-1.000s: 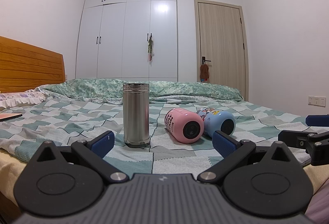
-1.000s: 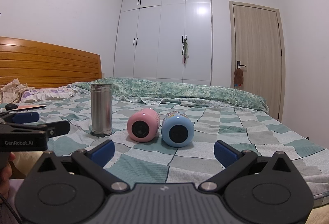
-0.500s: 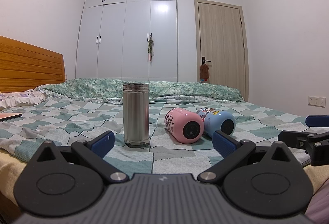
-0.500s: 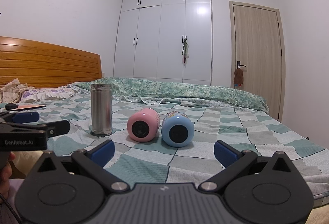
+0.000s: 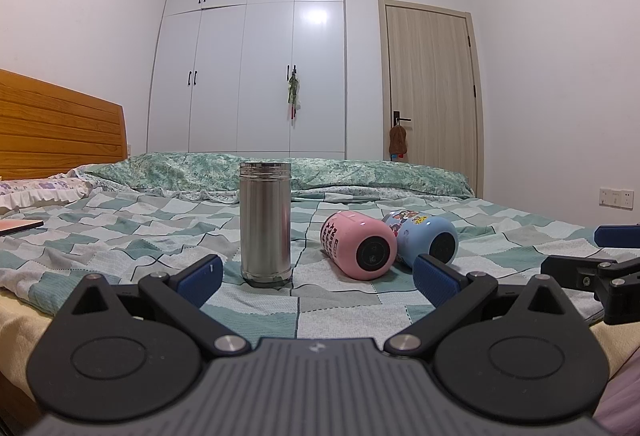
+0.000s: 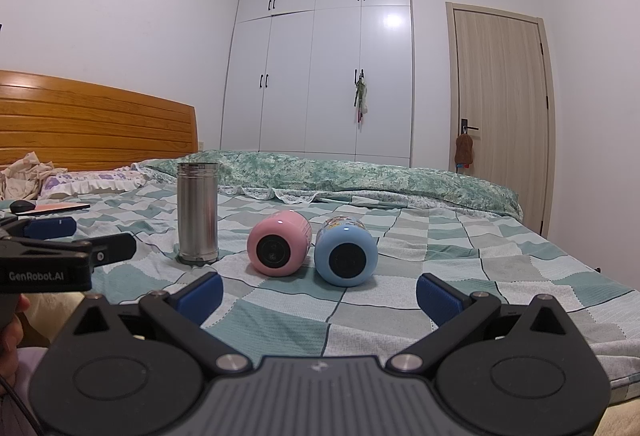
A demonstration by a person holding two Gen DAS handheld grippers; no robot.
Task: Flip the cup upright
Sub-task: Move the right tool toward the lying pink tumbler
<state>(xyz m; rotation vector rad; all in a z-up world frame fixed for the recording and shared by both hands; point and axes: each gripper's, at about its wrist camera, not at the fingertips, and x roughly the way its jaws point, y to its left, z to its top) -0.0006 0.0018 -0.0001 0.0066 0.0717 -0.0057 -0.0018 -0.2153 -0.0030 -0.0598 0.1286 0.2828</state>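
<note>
On the checkered bed, a pink cup and blue cup lie sideways, touching — a steel flask stands upright beside. Left gripper, marked "GenRobot.AI", and right gripper both gape wide, holding nothing.

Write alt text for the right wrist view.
Two cups, a pink cup and a blue cup, lie on their sides on a checked bedspread, left of them a steel flask standing upright. The open right gripper frames them; the left gripper shows at left.
</note>
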